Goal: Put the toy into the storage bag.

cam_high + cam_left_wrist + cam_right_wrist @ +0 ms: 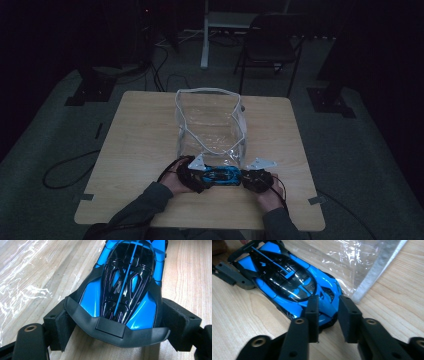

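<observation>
A blue and black toy car point(222, 175) lies on the wooden table point(140, 135) near its front edge, between both hands. My left gripper point(196, 175) holds its tail. In the left gripper view the two black jaws press the sides of the car point(125, 277) just ahead of its rear wing, so the left gripper point(118, 317) is shut on it. My right gripper point(249, 178) is at the car's nose. In the right gripper view its jaws point(329, 307) stand a narrow gap apart over the front of the car point(287, 282), and I see no pad pressing on it.
A clear plastic bag point(210, 125) with a white rim stands open just behind the car; its film point(367, 260) lies close to the nose. Beyond the table are a dark folding chair point(272, 45) and a white stand point(205, 35). Cables trail on the floor at left.
</observation>
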{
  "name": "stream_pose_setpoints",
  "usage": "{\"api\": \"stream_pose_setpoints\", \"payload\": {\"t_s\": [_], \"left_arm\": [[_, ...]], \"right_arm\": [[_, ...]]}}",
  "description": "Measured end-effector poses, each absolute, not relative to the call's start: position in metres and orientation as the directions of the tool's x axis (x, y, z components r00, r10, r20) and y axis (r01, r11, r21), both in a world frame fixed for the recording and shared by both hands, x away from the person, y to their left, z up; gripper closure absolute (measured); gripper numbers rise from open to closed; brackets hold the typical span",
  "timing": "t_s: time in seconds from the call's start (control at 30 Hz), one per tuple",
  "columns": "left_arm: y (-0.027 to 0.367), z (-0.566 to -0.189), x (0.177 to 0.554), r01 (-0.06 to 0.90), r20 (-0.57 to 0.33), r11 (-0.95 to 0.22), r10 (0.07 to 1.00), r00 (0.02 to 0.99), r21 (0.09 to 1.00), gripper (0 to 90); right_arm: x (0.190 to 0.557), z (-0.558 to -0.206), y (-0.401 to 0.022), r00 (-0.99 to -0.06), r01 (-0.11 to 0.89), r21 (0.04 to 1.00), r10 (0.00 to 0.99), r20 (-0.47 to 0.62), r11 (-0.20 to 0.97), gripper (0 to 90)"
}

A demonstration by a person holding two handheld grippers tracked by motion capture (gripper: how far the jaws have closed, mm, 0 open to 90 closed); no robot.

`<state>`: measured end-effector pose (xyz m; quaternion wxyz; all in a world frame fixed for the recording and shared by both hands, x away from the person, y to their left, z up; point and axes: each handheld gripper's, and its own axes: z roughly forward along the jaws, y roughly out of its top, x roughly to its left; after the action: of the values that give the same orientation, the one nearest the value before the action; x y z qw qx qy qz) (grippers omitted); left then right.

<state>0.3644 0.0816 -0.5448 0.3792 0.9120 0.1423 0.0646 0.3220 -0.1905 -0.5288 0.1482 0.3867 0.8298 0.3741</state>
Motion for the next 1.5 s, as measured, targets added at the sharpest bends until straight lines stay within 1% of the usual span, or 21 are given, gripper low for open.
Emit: {"api": "stream_pose_setpoints", "payload": {"t_s": [0.2, 0.33, 0.43, 0.6, 0.9, 0.93, 0.97, 1.0, 1.07, 1.17, 1.23, 1.37, 1.47, 1.5], "left_arm": [[0.083, -0.542, 0.364, 0.214, -0.005, -0.659, 0.303, 0.953, 0.721, 21.8], [0.082, -0.535, 0.361, 0.197, 0.006, -0.662, 0.292, 0.956, 0.723, 22.3], [0.081, -0.530, 0.358, 0.183, 0.025, -0.663, 0.291, 0.956, 0.726, 22.6], [0.080, -0.523, 0.354, 0.167, 0.039, -0.645, 0.293, 0.955, 0.746, 22.7], [0.082, -0.505, 0.348, 0.138, 0.042, -0.561, 0.296, 0.954, 0.816, 22.9], [0.082, -0.505, 0.348, 0.138, 0.042, -0.561, 0.296, 0.954, 0.816, 22.9], [0.084, -0.496, 0.347, 0.127, 0.038, -0.525, 0.293, 0.956, 0.841, 23.1], [0.084, -0.493, 0.346, 0.120, 0.043, -0.519, 0.291, 0.956, 0.846, 23.2], [0.083, -0.488, 0.346, 0.105, 0.056, -0.522, 0.284, 0.957, 0.846, 23.3], [0.082, -0.483, 0.346, 0.092, 0.066, -0.525, 0.274, 0.960, 0.846, 23.3], [0.080, -0.482, 0.345, 0.084, 0.073, -0.525, 0.271, 0.960, 0.847, 23.3], [0.078, -0.481, 0.346, 0.083, 0.071, -0.525, 0.268, 0.961, 0.847, 23.3], [0.077, -0.481, 0.346, 0.080, 0.075, -0.531, 0.264, 0.961, 0.844, 23.3], [0.077, -0.481, 0.346, 0.080, 0.075, -0.531, 0.264, 0.961, 0.844, 23.3]], "right_arm": [[0.323, -0.530, -0.193, -0.654, 0.542, 0.738, 0.753, 0.070, 0.402, 71.8], [0.323, -0.531, -0.196, -0.651, 0.550, 0.741, 0.754, 0.091, 0.386, 71.8], [0.324, -0.532, -0.199, -0.648, 0.557, 0.745, 0.753, 0.113, 0.367, 69.8], [0.325, -0.533, -0.204, -0.642, 0.574, 0.745, 0.752, 0.150, 0.341, 69.8], [0.325, -0.534, -0.210, -0.636, 0.583, 0.751, 0.749, 0.185, 0.310, 66.6], [0.325, -0.535, -0.210, -0.638, 0.578, 0.756, 0.748, 0.184, 0.307, 65.6], [0.325, -0.535, -0.210, -0.641, 0.577, 0.758, 0.744, 0.189, 0.305, 63.1], [0.326, -0.535, -0.209, -0.641, 0.578, 0.758, 0.743, 0.193, 0.302, 60.7], [0.326, -0.536, -0.209, -0.646, 0.581, 0.757, 0.735, 0.205, 0.300, 58.6], [0.327, -0.536, -0.207, -0.646, 0.580, 0.755, 0.737, 0.198, 0.305, 50.5], [0.327, -0.536, -0.207, -0.645, 0.580, 0.748, 0.743, 0.180, 0.322, 45.9], [0.326, -0.535, -0.207, -0.654, 0.552, 0.755, 0.745, 0.131, 0.353, 41.2], [0.324, -0.531, -0.206, -0.644, 0.532, 0.772, 0.758, 0.102, 0.348, 30.6], [0.324, -0.531, -0.206, -0.644, 0.532, 0.772, 0.758, 0.102, 0.348, 30.6]]}}
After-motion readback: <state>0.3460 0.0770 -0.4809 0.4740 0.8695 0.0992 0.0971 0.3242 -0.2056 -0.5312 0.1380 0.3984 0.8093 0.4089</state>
